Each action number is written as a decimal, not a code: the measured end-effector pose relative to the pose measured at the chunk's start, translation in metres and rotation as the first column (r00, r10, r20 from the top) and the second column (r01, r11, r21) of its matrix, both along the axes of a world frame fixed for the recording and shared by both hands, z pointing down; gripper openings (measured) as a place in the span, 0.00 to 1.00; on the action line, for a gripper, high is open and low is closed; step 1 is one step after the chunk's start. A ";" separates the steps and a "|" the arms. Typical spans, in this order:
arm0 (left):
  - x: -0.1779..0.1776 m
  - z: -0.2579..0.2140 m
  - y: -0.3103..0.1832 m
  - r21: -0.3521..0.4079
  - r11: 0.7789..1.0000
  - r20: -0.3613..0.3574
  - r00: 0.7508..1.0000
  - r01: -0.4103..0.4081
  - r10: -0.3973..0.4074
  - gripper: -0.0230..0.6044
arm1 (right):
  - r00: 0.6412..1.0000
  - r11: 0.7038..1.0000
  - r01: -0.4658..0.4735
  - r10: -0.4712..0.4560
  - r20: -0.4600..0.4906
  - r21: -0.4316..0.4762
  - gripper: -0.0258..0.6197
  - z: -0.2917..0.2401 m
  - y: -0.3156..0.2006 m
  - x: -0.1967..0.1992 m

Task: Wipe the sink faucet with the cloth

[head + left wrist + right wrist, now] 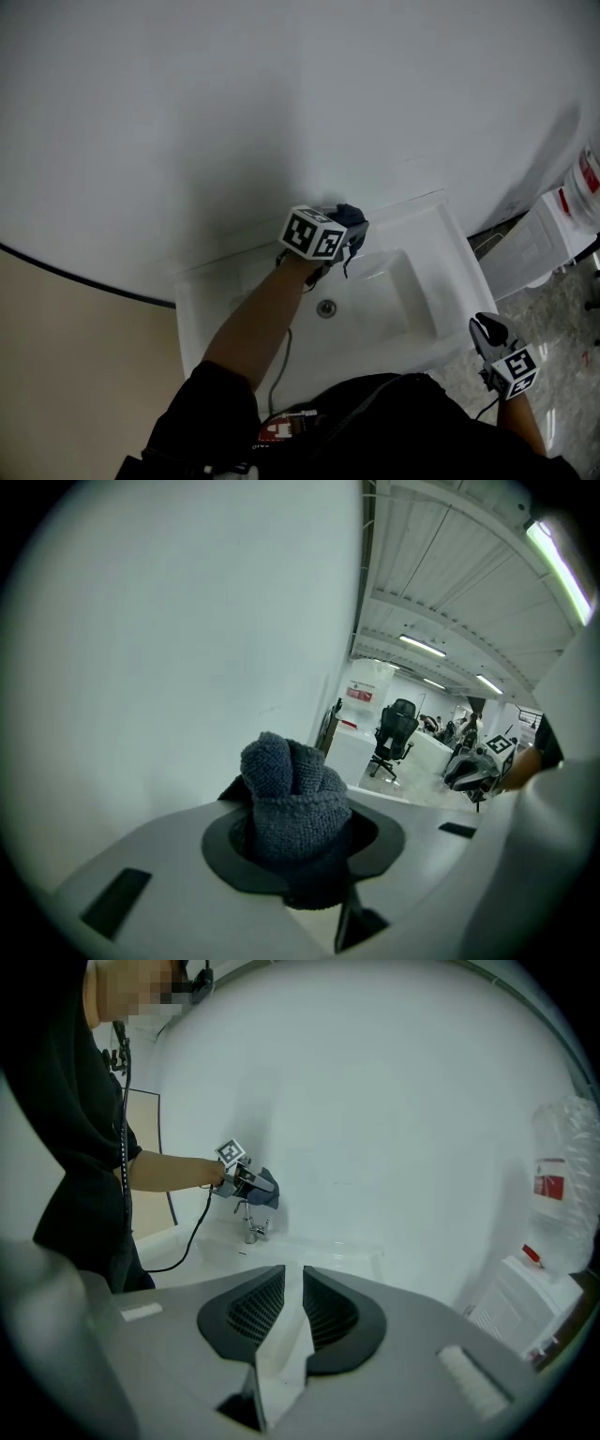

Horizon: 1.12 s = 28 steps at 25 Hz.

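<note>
Cloth (353,217), dark and bunched, sits clamped in the left gripper (339,234) over the back edge of the white sink (441,281); the right gripper (487,330) hangs off the sink's right front corner. Left gripper view: its jaws pinch the wadded cloth before a white wall (169,621). Right gripper view: its jaws stand slightly apart with nothing between them, and the cloth hangs just above the chrome faucet (251,1229).

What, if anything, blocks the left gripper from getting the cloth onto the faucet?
Probably nothing, so likely yes. In the right gripper view the left gripper, shut on the cloth, hangs just above the faucet, with only open air between them.
</note>
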State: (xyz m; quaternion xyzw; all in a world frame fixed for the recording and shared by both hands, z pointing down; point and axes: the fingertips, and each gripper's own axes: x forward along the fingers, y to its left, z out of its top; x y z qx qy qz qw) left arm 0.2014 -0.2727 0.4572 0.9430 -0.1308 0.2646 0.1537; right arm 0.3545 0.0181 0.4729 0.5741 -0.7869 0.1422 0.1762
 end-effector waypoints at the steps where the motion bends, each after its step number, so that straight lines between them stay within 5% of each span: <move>1: 0.006 0.004 -0.004 0.001 1.000 0.007 1.000 0.006 -0.006 0.22 | 1.000 1.000 0.001 -0.001 -0.004 0.003 0.13 0.000 0.000 0.001; 7: 0.013 -0.005 -0.007 -0.041 0.998 -0.059 0.997 0.047 -0.050 0.22 | 1.000 1.000 -0.002 0.002 -0.017 0.017 0.13 -0.009 0.003 0.000; 12: -0.076 -0.057 -0.018 0.014 0.994 -0.131 0.985 0.113 -0.110 0.22 | 1.000 1.000 -0.007 0.007 -0.022 0.004 0.13 -0.006 0.002 0.001; 18: -0.169 -0.012 -0.050 0.004 0.966 -0.009 0.966 0.257 -0.257 0.22 | 0.998 0.999 0.048 -0.049 -0.032 -0.017 0.13 -0.006 -0.009 -0.020; 21: -0.175 0.027 -0.052 0.014 0.967 0.051 0.966 0.254 -0.254 0.22 | 0.995 0.997 0.076 -0.077 -0.060 -0.028 0.13 -0.010 -0.013 -0.029; 28: -0.173 0.038 -0.055 -0.013 0.977 -0.087 0.973 0.214 -0.215 0.22 | 0.989 0.994 0.080 -0.089 -0.120 -0.077 0.13 -0.012 -0.013 -0.032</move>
